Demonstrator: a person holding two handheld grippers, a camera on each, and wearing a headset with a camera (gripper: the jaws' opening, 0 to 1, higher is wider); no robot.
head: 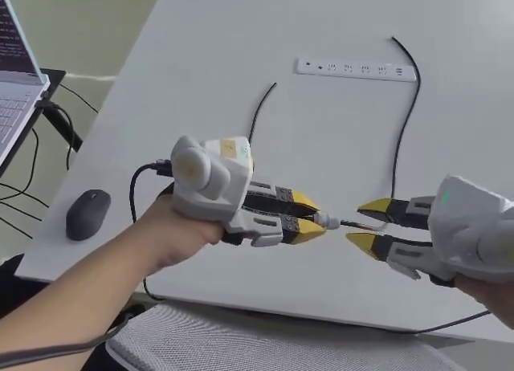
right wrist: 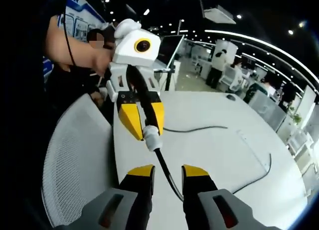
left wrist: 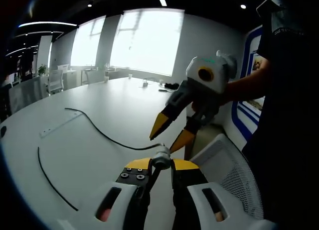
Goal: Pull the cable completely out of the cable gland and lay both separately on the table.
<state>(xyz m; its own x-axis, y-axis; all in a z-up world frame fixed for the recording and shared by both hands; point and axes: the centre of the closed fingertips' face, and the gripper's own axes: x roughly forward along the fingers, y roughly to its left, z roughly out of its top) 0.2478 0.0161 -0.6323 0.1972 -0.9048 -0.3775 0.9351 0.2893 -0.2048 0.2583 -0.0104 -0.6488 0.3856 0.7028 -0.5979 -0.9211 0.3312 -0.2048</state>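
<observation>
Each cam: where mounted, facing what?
Head view: head-mounted, looking down at the table; forearm, left gripper, right gripper show.
Left gripper view: on the left gripper, own jaws below, facing past the cable gland to the right gripper.
Right gripper view: on the right gripper, own jaws below, facing along the cable to the left gripper.
Shared: the cable gland, in all three.

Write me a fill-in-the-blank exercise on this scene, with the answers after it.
1. The left gripper is shut on the small white ____.
2. The black cable runs between the ____ jaws of the right gripper.
3. A long white ____ lies on the far side of the table.
4. A dark ____ sits by the table's left edge, near the laptop.

Missing words: cable gland; open; power strip; mouse.
</observation>
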